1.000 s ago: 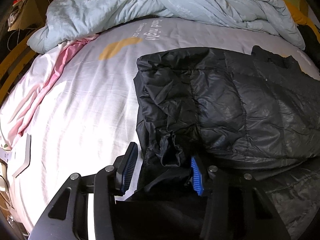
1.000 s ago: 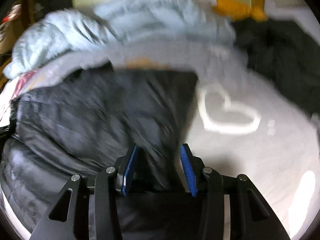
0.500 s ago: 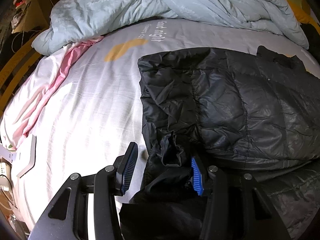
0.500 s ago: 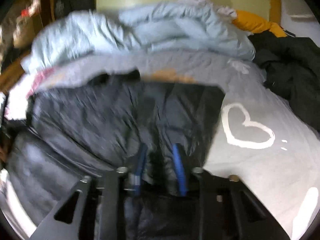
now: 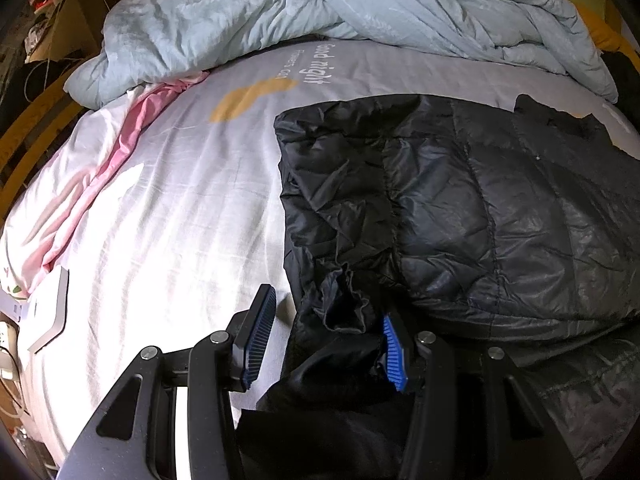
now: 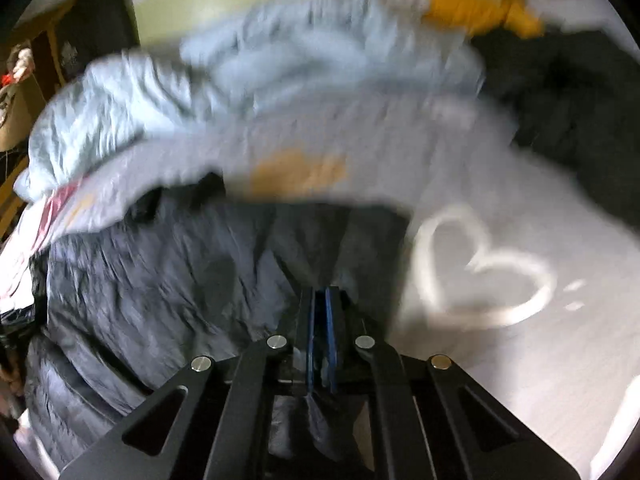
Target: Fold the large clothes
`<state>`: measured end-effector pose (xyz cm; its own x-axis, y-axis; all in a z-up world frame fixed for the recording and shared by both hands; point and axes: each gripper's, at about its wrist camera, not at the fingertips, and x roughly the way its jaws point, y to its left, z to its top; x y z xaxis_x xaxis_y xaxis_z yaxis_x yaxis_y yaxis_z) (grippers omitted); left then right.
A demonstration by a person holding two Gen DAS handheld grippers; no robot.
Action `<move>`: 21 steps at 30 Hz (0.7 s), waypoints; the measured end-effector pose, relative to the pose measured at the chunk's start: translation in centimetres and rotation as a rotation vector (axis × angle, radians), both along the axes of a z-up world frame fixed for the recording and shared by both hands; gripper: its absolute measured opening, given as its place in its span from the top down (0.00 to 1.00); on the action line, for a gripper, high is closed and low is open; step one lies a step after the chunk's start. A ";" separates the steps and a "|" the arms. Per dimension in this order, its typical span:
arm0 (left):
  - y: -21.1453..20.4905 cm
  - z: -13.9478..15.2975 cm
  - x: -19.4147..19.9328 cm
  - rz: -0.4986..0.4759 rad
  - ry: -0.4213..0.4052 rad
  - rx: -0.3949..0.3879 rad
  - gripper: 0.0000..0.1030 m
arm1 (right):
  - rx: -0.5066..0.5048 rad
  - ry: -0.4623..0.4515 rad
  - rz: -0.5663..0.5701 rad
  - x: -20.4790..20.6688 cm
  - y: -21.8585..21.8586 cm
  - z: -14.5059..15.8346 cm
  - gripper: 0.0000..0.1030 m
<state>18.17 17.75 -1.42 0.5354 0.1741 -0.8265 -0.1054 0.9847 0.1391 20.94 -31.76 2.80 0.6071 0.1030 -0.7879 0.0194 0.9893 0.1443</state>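
Left wrist view, jacket: black puffer jacket lies flat on the bed sheet, filling the 3 o'clock half.
Left wrist view, left gripper: low at 6 o'clock, jaws spread wide; a bunched cuff sits between the blue pads, touching the right one, not clamped.
Left wrist view, surroundings: pale blue duvet heaped at 12 o'clock, pink cloth at 9 o'clock.
Right wrist view, right gripper: at 6 o'clock, pads pressed together, pinching jacket fabric.
Right wrist view only: blurred; a white heart print on the sheet at 3 o'clock, dark clothing at 2 o'clock.
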 end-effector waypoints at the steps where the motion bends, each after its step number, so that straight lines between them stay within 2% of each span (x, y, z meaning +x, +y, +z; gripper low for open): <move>1: 0.1 0.0 0.0 0.000 0.001 -0.010 0.52 | -0.004 0.046 -0.010 0.9 -0.5 -1.3 0.94; 3: 0.2 0.0 0.2 0.000 0.006 -0.020 0.52 | 0.028 0.061 -0.030 1.6 -1.1 -2.5 0.94; 5: 0.1 -0.2 0.5 0.000 0.008 -0.018 0.52 | 0.026 0.050 -0.040 1.6 -1.2 -2.0 0.94; 7: 0.0 -0.3 0.5 -0.001 0.007 -0.008 0.52 | -0.040 -0.029 -0.056 1.0 -1.1 -0.3 0.94; 9: -0.4 -0.3 0.4 -0.009 -0.001 0.023 0.51 | -0.056 -0.069 -0.061 0.2 -1.1 0.4 0.94; 11: -0.7 -0.2 0.4 -0.018 -0.009 0.049 0.51 | -0.029 -0.008 -0.060 0.7 -1.4 -0.4 0.94; 13: -0.6 -0.1 0.3 -0.018 -0.011 0.040 0.51 | -0.015 0.038 -0.068 1.1 -1.8 -1.5 0.94; 16: -0.1 0.4 0.0 0.001 -0.014 0.025 0.45 | -0.017 0.003 -0.092 0.4 -2.2 -0.7 0.94; 20: -0.4 3.1 -2.1 -0.015 -0.100 0.021 0.43 | -0.059 -0.093 -0.092 -1.7 -1.9 2.1 0.94; 21: -0.8 4.0 -2.8 -0.027 -0.131 0.035 0.37 | -0.066 -0.113 -0.083 -2.6 -1.7 2.9 0.94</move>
<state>15.36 16.99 2.54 0.6436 0.1853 -0.7426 -0.0981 0.9822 0.1601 18.31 -33.50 5.66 0.6967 -0.0009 -0.7174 0.0887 0.9924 0.0850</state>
